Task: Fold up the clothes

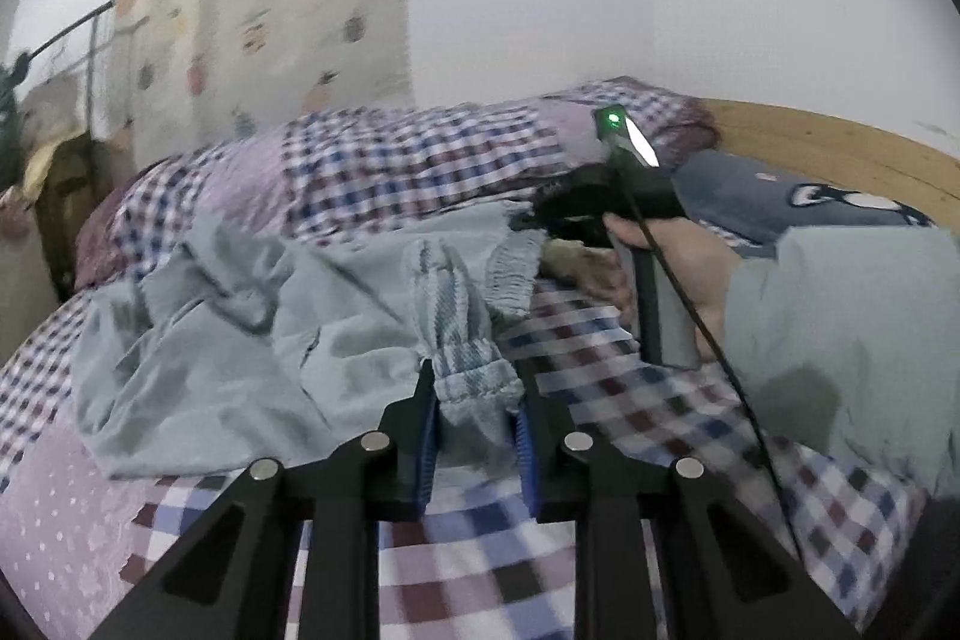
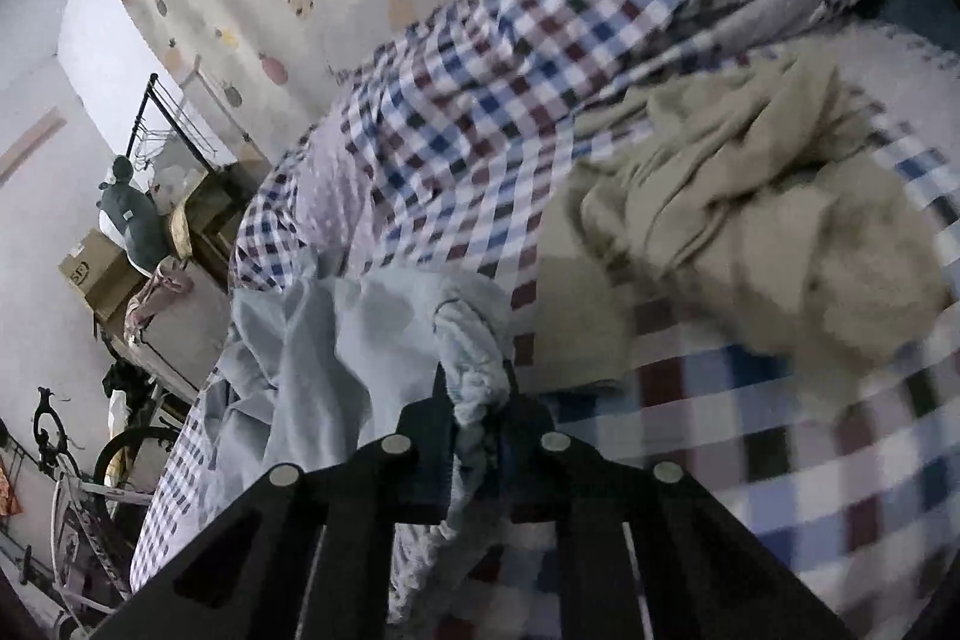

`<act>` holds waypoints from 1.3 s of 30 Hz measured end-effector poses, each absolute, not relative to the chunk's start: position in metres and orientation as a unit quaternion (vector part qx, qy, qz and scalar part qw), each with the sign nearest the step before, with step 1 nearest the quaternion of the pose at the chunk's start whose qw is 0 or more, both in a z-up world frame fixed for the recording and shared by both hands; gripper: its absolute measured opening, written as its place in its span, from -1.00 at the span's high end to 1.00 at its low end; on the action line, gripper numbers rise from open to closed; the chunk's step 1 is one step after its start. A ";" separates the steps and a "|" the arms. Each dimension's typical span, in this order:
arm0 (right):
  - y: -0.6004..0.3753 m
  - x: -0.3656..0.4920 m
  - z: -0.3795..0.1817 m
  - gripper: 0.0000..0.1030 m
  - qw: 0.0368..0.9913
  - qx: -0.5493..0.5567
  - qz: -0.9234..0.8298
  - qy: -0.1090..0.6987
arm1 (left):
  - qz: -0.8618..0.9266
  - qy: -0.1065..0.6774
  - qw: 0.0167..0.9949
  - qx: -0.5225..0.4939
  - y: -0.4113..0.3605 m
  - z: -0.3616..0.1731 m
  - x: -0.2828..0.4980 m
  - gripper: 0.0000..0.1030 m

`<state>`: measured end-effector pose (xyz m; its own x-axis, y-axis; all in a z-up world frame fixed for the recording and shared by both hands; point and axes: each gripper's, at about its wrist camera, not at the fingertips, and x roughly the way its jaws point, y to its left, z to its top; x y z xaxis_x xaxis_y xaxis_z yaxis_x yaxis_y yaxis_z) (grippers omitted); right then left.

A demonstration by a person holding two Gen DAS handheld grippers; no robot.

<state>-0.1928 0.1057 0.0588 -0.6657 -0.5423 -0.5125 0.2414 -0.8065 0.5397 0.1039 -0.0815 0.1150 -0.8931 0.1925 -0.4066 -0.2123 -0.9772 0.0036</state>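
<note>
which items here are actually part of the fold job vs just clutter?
In play:
- light blue garment, elastic band pinched in left claw and right claw
- checked bedspread as work surface

Lying about:
- beige garment, crumpled, untouched
- folded quilt
- bicycle
- cardboard box

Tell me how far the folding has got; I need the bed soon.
Nothing looks folded yet. In hand: the left gripper and the right gripper each pinch the gathered waistband of the light blue garment, whose body is still crumpled on the checked bedspread. Left: spreading and folding it, then the beige garment lying in a heap.
</note>
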 end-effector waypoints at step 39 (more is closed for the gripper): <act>0.551 -0.005 0.136 0.76 0.052 0.350 -0.916 -0.188 | 0.885 0.068 0.375 -0.268 0.295 0.129 0.207 0.67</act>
<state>-0.0048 0.5508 0.1357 -0.7490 -0.2270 -0.6224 -0.0361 -0.9241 0.3805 0.2065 0.2950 0.1288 -0.5757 0.6272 -0.5245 -0.7000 -0.7096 -0.0803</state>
